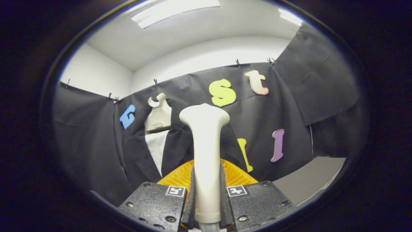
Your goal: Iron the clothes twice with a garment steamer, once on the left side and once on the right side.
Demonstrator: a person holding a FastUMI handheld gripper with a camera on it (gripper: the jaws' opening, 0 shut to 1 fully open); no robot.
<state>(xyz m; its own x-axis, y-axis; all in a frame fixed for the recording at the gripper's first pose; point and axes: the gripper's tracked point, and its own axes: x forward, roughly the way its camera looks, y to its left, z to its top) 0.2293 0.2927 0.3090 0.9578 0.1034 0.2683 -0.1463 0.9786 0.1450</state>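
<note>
Black cloth booth wall (273, 106), loosely pinned along its top edge and hanging in soft folds, below white-painted room walls and a white ceiling with two long light panels (175, 11). Landmark: cream, smooth plastic garment steamer (206, 154), slim upright handle widening to a rounded, flared head at the top. Clamped low on its handle from both sides by the ribbed inner pads of the black, grainy, two-finger hand-held gripper (206, 206), fingers narrowed to the handle's width, each finger block bolted and carrying a small square black-and-white marker. Directly behind the steamer's lower handle, a rounded orange ribbed plastic piece (236, 175), fan-like ridges spreading to both sides. Beyond and to the left of the steamer's head, a dark, matte-woven suit jacket (175, 145) with a white shirt front (156, 151) between its lapels, hung on a cream plastic hanger (158, 116) with a hooked top; jacket flat against the cloth wall. Steamer head apart from the jacket, overlapping its right-hand lapel edge in this view. To the right of the steamer, open cloth wall down to a pale grey floor strip (309, 178) at the cloth's lower hem.
</note>
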